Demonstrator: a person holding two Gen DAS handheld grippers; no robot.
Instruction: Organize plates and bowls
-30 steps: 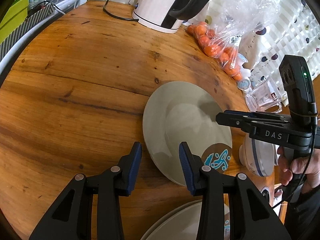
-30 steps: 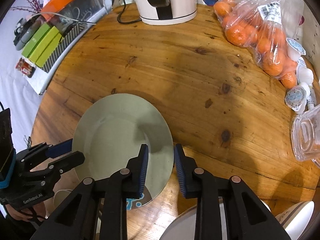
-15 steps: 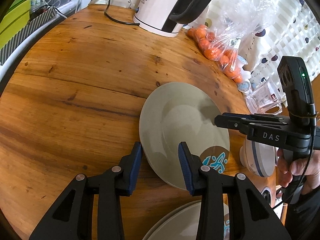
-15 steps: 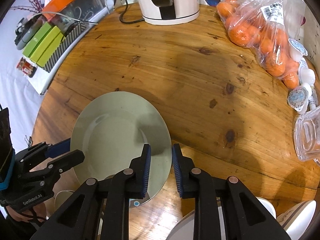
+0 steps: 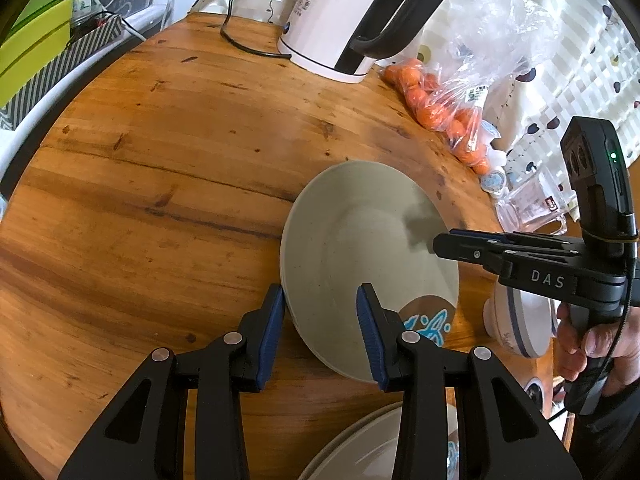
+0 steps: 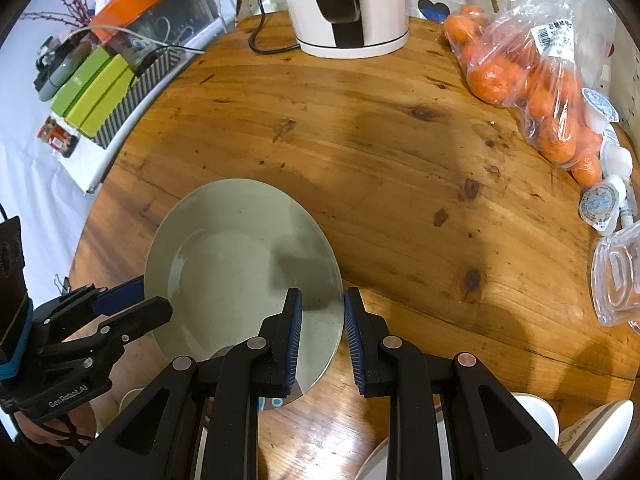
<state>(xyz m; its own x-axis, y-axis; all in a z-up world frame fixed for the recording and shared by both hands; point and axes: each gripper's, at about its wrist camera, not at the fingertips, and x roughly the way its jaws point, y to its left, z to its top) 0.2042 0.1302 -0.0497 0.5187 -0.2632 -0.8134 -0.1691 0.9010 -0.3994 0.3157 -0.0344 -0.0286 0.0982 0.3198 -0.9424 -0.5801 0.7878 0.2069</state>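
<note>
A grey-green plate is held tilted above the round wooden table; it also shows in the right wrist view. My left gripper is open, its jaws straddling the plate's near-left rim. My right gripper has its jaws narrowly apart, one on each side of the plate's right rim; it shows from the side in the left wrist view. A second plate lies at the bottom. A blue-rimmed white bowl sits at the right.
A white kettle with a cord stands at the back. A bag of oranges, small sealed cups and a clear container line the right edge. White bowls sit at the lower right. A patterned coaster lies under the plate.
The right gripper's jaws have narrowed around the plate's rim. The plate has shifted slightly away from both cameras. The left gripper stays open.
</note>
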